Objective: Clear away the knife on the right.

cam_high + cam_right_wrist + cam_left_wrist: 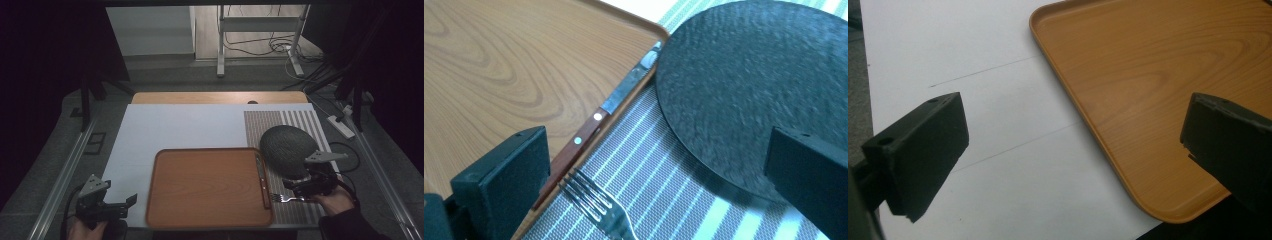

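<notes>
Fingers of the right gripper (654,170) stand wide apart around the fork (599,207), which lies on the striped mat just beside the tray (499,65), tines probably pointing toward the tray; the left gripper (107,202) is well apart.

fork (599,210) between knife (596,122) and plate (754,95)

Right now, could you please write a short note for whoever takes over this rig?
Left gripper: open, nothing between its jaws, over the white mat left of the wooden tray.
Right gripper: open, over the fork on the striped placemat.
Knife lies along the tray's right rim; dark plate sits on the placemat.
Fork not gripped; apparently next.
</notes>
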Demonstrator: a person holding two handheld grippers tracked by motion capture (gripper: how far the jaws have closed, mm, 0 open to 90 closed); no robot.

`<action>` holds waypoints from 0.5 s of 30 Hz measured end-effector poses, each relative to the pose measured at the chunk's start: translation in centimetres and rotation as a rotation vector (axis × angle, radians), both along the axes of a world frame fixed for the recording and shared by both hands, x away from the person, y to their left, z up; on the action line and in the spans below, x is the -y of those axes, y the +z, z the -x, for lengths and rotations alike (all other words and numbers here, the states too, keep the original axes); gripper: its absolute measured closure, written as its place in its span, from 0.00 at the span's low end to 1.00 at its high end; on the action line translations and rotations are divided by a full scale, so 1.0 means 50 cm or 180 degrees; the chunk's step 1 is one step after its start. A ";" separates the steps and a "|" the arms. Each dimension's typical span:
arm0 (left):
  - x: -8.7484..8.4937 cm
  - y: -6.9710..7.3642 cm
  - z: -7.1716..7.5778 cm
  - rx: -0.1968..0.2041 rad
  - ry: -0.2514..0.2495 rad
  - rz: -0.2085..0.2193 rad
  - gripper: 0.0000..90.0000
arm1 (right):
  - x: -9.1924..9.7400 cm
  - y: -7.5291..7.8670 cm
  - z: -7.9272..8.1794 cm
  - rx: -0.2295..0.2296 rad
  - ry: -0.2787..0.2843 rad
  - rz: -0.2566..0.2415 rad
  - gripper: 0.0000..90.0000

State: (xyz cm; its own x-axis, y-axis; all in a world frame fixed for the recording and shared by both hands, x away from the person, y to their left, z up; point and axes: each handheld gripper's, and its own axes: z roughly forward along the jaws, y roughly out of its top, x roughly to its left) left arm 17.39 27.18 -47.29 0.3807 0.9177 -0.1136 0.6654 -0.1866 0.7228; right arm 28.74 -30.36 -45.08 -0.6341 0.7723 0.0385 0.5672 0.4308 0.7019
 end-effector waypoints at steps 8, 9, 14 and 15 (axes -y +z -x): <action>-0.001 0.000 -0.001 -0.0012 0.0004 0.0010 0.00 | 0.036 -0.002 0.026 0.0036 -0.0194 -0.0059 0.00; -0.001 0.000 -0.001 -0.0012 0.0004 0.0012 0.00 | 0.042 -0.003 0.030 0.0040 -0.0213 -0.0061 0.00; -0.002 -0.001 0.000 -0.0016 0.0009 0.0021 0.00 | 0.059 -0.005 0.043 0.0043 -0.0297 -0.0082 0.00; -0.002 -0.001 0.000 -0.0016 0.0009 0.0021 0.00 | 0.062 -0.005 0.046 0.0044 -0.0316 -0.0078 0.00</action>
State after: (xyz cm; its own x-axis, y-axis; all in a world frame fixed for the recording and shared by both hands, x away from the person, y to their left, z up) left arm 17.40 27.27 -47.32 0.3775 0.9180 -0.1217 0.6696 -0.1799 0.7206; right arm 26.45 -33.46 -45.34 -0.5551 0.8303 0.0500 0.5966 0.3555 0.7195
